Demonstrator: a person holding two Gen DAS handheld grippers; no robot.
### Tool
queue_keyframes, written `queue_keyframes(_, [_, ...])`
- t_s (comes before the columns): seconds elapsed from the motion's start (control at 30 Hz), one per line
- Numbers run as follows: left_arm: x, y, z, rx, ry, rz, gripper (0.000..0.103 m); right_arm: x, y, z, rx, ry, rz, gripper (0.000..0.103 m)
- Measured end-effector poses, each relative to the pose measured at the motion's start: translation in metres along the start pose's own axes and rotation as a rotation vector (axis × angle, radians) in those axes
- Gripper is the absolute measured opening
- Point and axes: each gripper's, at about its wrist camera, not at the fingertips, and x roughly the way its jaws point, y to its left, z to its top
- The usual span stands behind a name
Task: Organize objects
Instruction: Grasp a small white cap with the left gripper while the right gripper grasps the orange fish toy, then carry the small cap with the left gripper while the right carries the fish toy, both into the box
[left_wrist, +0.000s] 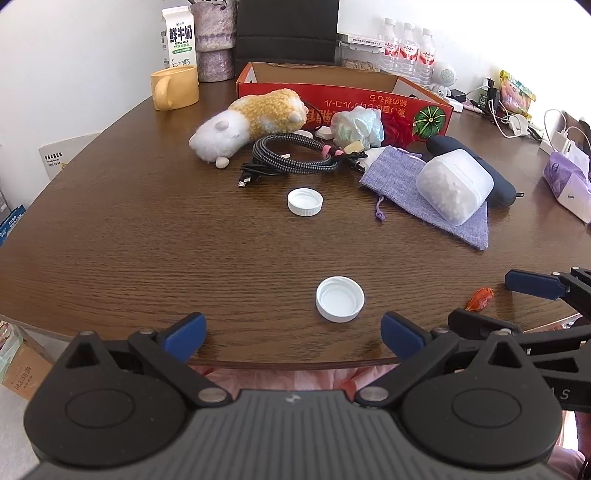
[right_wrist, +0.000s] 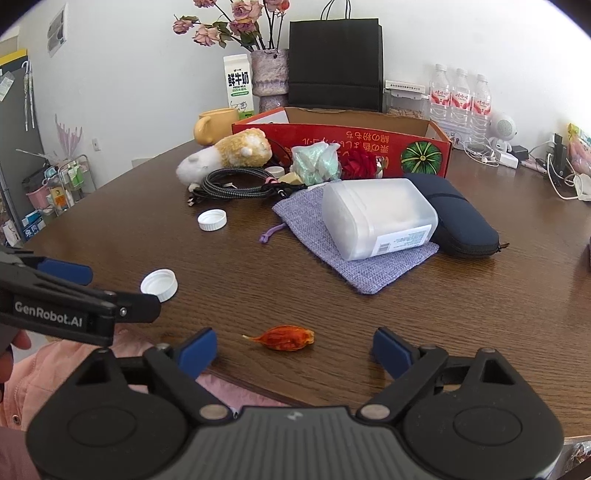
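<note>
My left gripper (left_wrist: 293, 338) is open at the near edge of the brown table (left_wrist: 147, 236), with a white bottle cap (left_wrist: 340, 299) lying just beyond its fingertips. A second white cap (left_wrist: 305, 201) lies farther out. My right gripper (right_wrist: 294, 350) is open too, and a small orange dried fruit (right_wrist: 282, 338) lies on the table between its blue pads (right_wrist: 197, 352), which do not touch it. Behind stand a plush hamster (left_wrist: 247, 123), a coiled braided cable (left_wrist: 295, 153), a lilac cloth pouch (left_wrist: 424, 192) and a frosted plastic container (left_wrist: 454, 186) resting on it.
A red cardboard box (left_wrist: 343, 98) stands open at the back, with a yellow mug (left_wrist: 173, 86), a milk carton (left_wrist: 179, 38), a vase and water bottles (left_wrist: 406, 50) around it. A dark zip case (right_wrist: 458, 218) lies right of the container. Chargers and cords clutter the far right.
</note>
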Motion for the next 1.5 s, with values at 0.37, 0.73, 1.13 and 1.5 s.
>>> queue_keyframes(0.37, [0.004, -0.003, 0.002, 0.003, -0.002, 0.001, 0.103, -0.005, 0.0, -0.001, -0.024, -0.039, 0.013, 0.04])
queue_keyframes(0.73, [0.012, -0.009, 0.008, 0.037, -0.015, 0.012, 0.089, -0.005, -0.001, -0.002, -0.016, -0.043, 0.012, 0.04])
queue_keyframes(1.13, [0.006, -0.013, 0.01, 0.06, -0.059, -0.016, 0.029, -0.005, 0.0, -0.002, -0.016, -0.044, 0.012, 0.04])
queue_keyframes(1.5, [0.006, -0.01, 0.011, 0.052, -0.059, -0.017, 0.029, -0.005, 0.0, -0.002, -0.017, -0.045, 0.012, 0.04])
